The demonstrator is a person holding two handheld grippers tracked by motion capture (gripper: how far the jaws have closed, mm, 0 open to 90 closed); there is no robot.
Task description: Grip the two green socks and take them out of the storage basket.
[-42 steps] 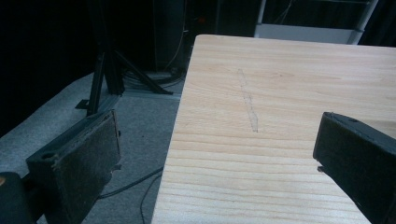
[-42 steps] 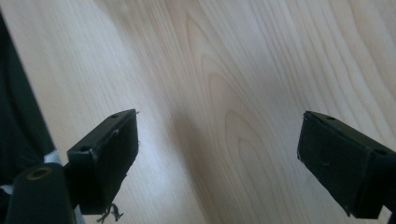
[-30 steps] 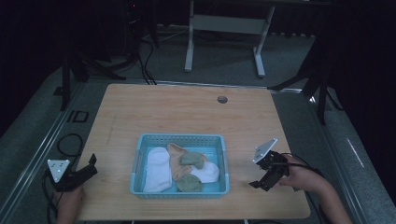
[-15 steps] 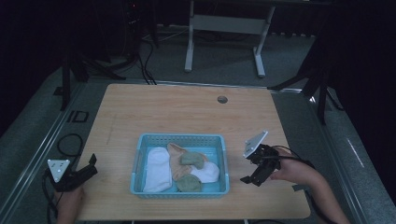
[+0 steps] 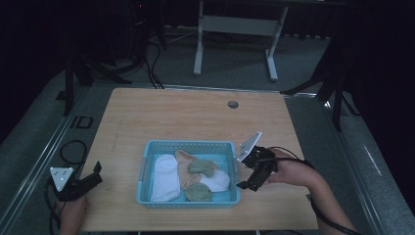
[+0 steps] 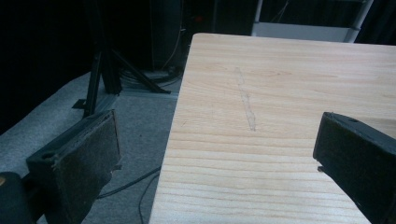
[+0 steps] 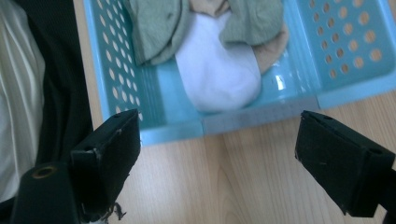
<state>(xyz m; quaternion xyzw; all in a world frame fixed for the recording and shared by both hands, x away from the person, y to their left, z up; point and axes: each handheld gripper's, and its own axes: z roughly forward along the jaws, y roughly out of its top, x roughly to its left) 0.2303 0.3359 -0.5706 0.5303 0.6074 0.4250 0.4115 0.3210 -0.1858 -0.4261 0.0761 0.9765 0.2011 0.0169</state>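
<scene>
Right claw (image 5: 248,179) with jaws wide apart, poised at the basket (image 5: 188,145) wall.
We judge we are reaching for the white sock (image 7: 219,77) lying just ahead, inside the basket; next we must clear the rim and close. Left claw (image 5: 84,181) rests apart, empty.

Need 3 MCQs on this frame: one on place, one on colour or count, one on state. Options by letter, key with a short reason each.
1. Where is the right gripper?
A. beside the basket's right wall
B. at the far table edge
C. inside the basket

2. What colour is the basket?
A. red
B. light blue
C. black

3. How do the left gripper's jaws stand?
A. shut on a sock
B. shut on nothing
C. open, holding nothing

Key: 1 A, the high view shows it just outside the right wall; 2 B, the perforated plastic is light blue; 3 C, the left gripper view shows bare table between the jaws.
</scene>
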